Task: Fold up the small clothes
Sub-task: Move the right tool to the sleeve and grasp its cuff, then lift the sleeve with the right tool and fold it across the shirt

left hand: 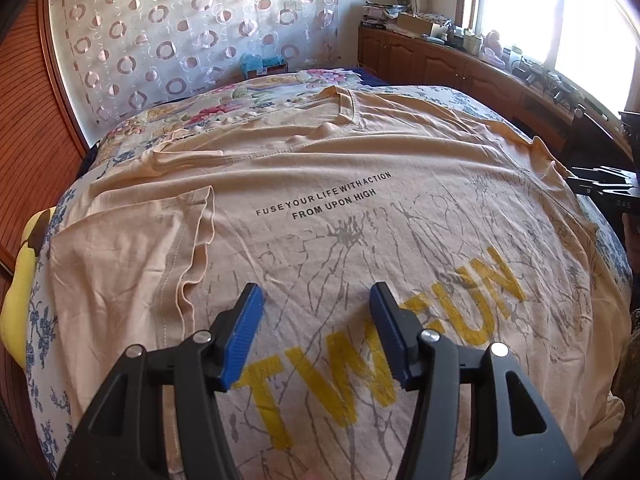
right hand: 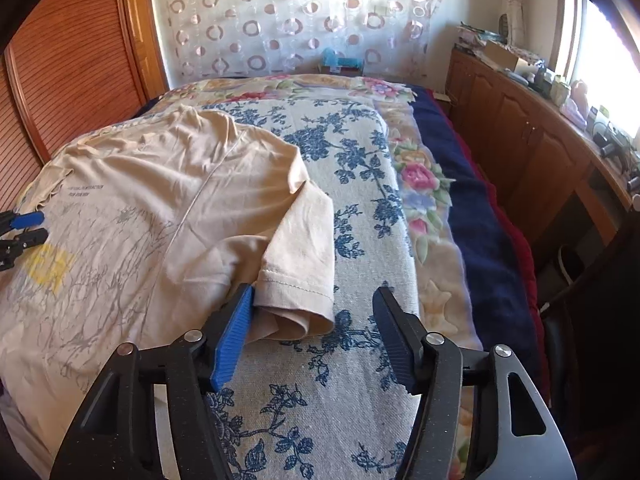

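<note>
While both claws hang over the bed, neither has hold of anything. The left claw (left hand: 316, 300) is spread wide, its two blue-padded fingers (left hand: 244, 332) poised above the yellow lettering on the T-shirt (left hand: 320, 184), with bare cloth showing between them. The right claw (right hand: 314, 304) is spread just as wide; its left finger (right hand: 234, 332) lies against the rolled cuff of the near sleeve (right hand: 298, 264), while its other finger stands apart over the bedcover, so the sleeve is touched but not gripped.

I count two claws, one T-shirt, and two sleeves on it. The left sleeve (left hand: 132, 256) is already turned in over the body of the shirt, its hem wavy. The right one is flung outward onto the cover, its opening curled under at the near end.

The shirt is a pale peach short-sleeved tee, laid flat across the left side of the bed with its collar (left hand: 340, 108) at the far end. It carries two small lines of black print, a grey crackle pattern, and big yellow letters lower down. Soft creases run across the shoulders.

Under it lies a blue-flowered cover (right hand: 352, 184), then a floral blanket (right hand: 424, 184) with pink roses, and a navy layer (right hand: 488, 240) at the right edge. A circle-patterned curtain (right hand: 296, 20) hangs at the far wall, and one long wooden cabinet (right hand: 520, 136) runs along the right under the window.
</note>
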The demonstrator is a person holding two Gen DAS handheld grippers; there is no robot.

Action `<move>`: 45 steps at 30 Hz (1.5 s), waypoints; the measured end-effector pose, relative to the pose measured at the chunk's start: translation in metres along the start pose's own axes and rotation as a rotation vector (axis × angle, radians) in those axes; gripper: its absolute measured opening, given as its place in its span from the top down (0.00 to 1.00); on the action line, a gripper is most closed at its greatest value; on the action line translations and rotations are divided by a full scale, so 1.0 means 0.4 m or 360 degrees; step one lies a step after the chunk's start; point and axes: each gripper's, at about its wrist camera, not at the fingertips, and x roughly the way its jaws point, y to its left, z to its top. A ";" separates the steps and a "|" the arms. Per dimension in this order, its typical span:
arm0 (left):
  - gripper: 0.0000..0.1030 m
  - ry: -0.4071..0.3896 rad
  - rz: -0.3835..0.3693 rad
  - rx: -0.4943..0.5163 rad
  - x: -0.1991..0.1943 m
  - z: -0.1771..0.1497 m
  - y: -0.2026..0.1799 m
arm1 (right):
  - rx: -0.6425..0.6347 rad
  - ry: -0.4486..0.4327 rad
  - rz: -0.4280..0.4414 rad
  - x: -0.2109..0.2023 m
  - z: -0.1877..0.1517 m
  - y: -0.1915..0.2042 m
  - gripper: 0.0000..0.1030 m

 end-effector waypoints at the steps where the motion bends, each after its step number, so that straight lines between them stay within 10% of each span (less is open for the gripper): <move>1: 0.46 0.0000 -0.0005 -0.0002 -0.001 0.000 0.000 | -0.0004 0.0005 0.0008 0.004 0.000 0.002 0.45; 6: 0.45 0.0000 -0.0002 0.0002 0.004 0.003 -0.002 | -0.0046 0.0025 0.0044 0.021 0.007 0.016 0.68; 8: 0.45 -0.0001 -0.0004 0.0000 0.004 0.003 -0.002 | -0.0072 0.0023 0.0061 0.018 0.012 0.025 0.92; 11: 0.44 -0.0001 -0.0002 -0.0004 0.004 0.003 -0.004 | -0.0107 -0.0004 0.0055 0.002 0.025 0.034 0.96; 41: 0.32 0.0011 -0.0019 0.0013 0.013 0.009 -0.021 | -0.0404 -0.0305 0.0322 -0.136 0.286 0.337 0.96; 45: 0.32 0.0010 -0.0013 0.0006 0.014 0.005 -0.022 | -0.0403 -0.0281 0.0347 -0.112 0.285 0.358 0.66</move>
